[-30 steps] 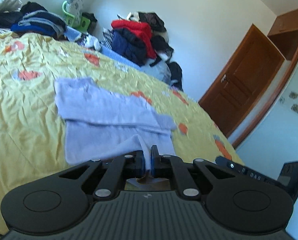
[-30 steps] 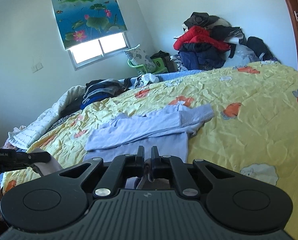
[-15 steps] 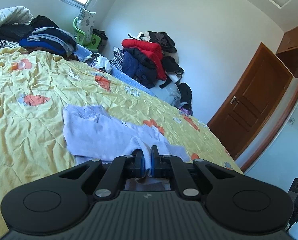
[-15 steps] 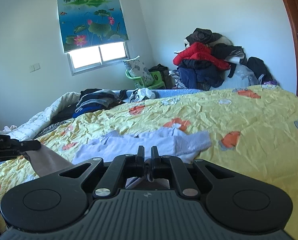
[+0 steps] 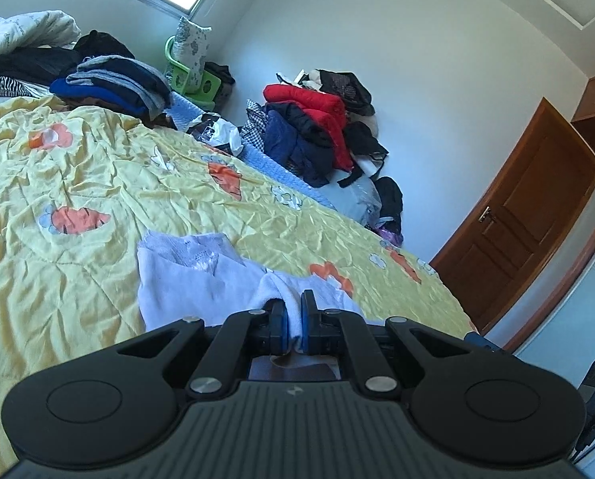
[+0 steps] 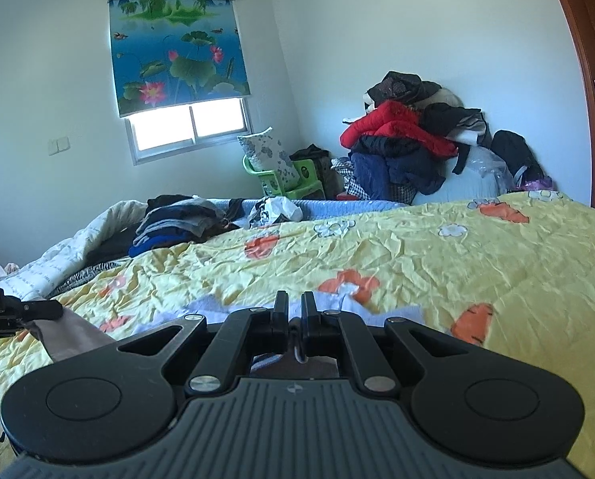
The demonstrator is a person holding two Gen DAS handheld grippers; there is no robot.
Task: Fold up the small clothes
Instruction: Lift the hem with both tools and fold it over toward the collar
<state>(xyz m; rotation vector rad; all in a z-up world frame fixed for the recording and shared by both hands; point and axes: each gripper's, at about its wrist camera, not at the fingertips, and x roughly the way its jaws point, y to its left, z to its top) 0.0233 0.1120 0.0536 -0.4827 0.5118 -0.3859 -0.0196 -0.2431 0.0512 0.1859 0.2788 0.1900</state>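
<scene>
A small pale lilac garment (image 5: 201, 279) lies on the yellow flowered bedspread (image 5: 78, 167). My left gripper (image 5: 292, 307) is shut on a bunched edge of it, and the cloth rises up between the blue pads. In the right wrist view only a strip of the garment (image 6: 349, 305) shows beyond the fingers. My right gripper (image 6: 293, 311) is shut on its near edge, which shows as a thin fold between the jaws. The left gripper also shows in the right wrist view (image 6: 22, 311) at the far left, with cloth hanging from it.
A stack of folded dark clothes (image 5: 114, 84) sits at the bed's far side, beside a white quilt (image 5: 22, 36). A pile of red and navy jackets (image 5: 313, 127) leans on the wall. A green chair (image 6: 285, 175) stands under the window. A brown door (image 5: 529, 223) is at right.
Both grippers have moved forward and lower over the bed with the garment's near edge in them. The garment looks shorter and more bunched, and the cameras have tilted up toward the walls.
</scene>
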